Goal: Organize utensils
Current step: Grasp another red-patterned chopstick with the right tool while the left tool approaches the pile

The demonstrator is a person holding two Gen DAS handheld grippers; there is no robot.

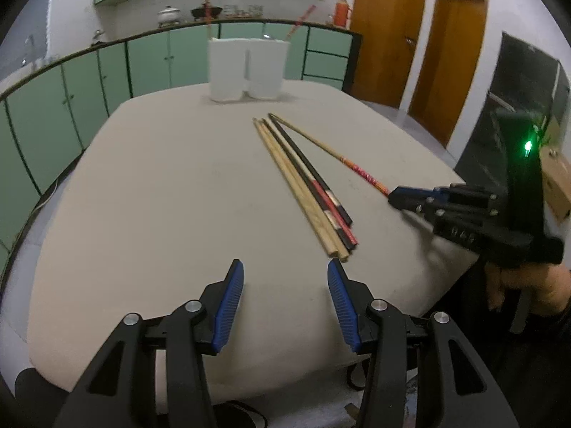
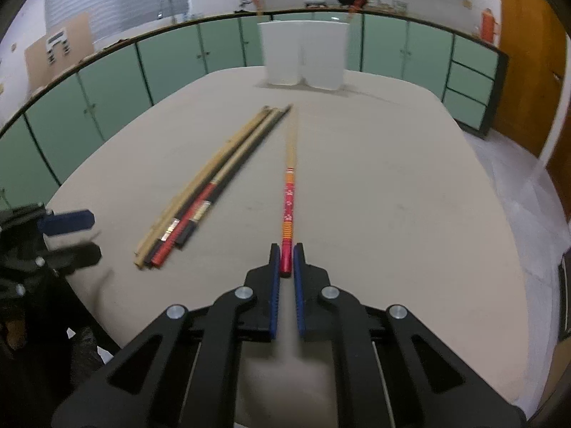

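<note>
A red-and-orange patterned chopstick (image 2: 288, 192) lies on the beige table (image 2: 392, 196); its red end sits between the fingers of my right gripper (image 2: 285, 255), which is shut on it. It also shows in the left wrist view (image 1: 342, 159) beside the right gripper (image 1: 396, 198). A bundle of several chopsticks (image 1: 307, 185), wooden, black and red, lies left of it, also in the right wrist view (image 2: 207, 182). My left gripper (image 1: 285, 273) is open and empty, just short of the bundle's near ends. A white two-compartment holder (image 1: 247, 68) stands at the table's far edge.
Green cabinets (image 1: 150, 60) with a counter run behind the table. Brown doors (image 1: 389, 32) stand at the right. The holder also shows in the right wrist view (image 2: 303, 55) with red chopsticks sticking out of it.
</note>
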